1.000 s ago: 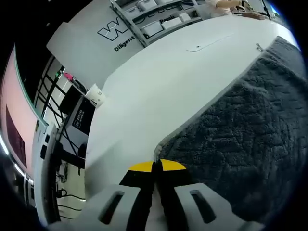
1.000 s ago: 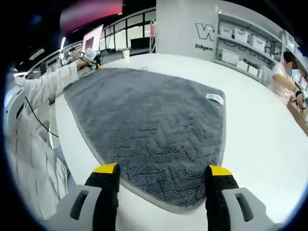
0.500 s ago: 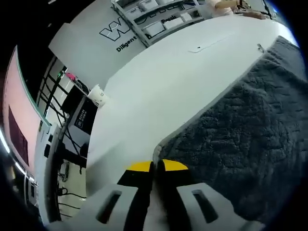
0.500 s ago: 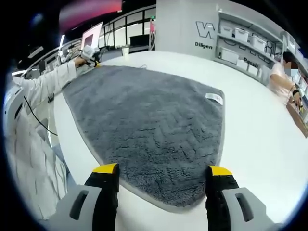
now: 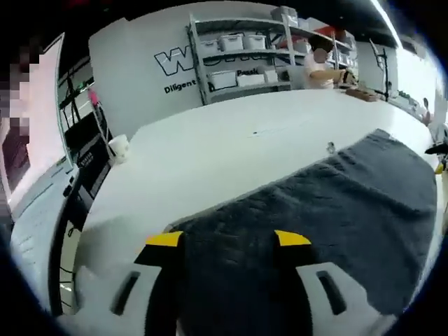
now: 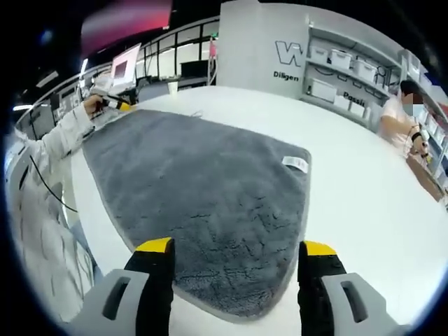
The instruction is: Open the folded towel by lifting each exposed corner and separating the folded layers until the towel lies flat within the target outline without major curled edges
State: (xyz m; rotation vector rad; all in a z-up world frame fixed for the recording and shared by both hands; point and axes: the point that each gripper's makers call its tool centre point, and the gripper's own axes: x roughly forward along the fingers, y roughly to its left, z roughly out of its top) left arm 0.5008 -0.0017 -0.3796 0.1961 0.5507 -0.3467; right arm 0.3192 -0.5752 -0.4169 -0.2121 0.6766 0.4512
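A dark grey towel (image 6: 203,185) lies spread flat on the white table (image 6: 364,203), with a small white label (image 6: 295,162) at its far right corner. My right gripper (image 6: 238,246) hangs open just above the towel's near corner, nothing between its fingers. At the towel's far left corner a person's hand holds my left gripper (image 6: 112,103). In the left gripper view the towel (image 5: 336,210) runs from under the jaws off to the right. My left gripper (image 5: 228,239) stands open over the towel's near corner, gripping nothing.
A paper cup (image 5: 119,147) stands near the table's (image 5: 231,140) left edge. Shelves with white bins (image 5: 238,56) line the back wall, and a person (image 5: 318,66) stands by them. A long sleeve (image 6: 49,140) reaches along the left side.
My left gripper was shut on the towel's corner and has let it go; its jaws now stand apart and its view has lifted. My right gripper stays open and has moved only slightly.
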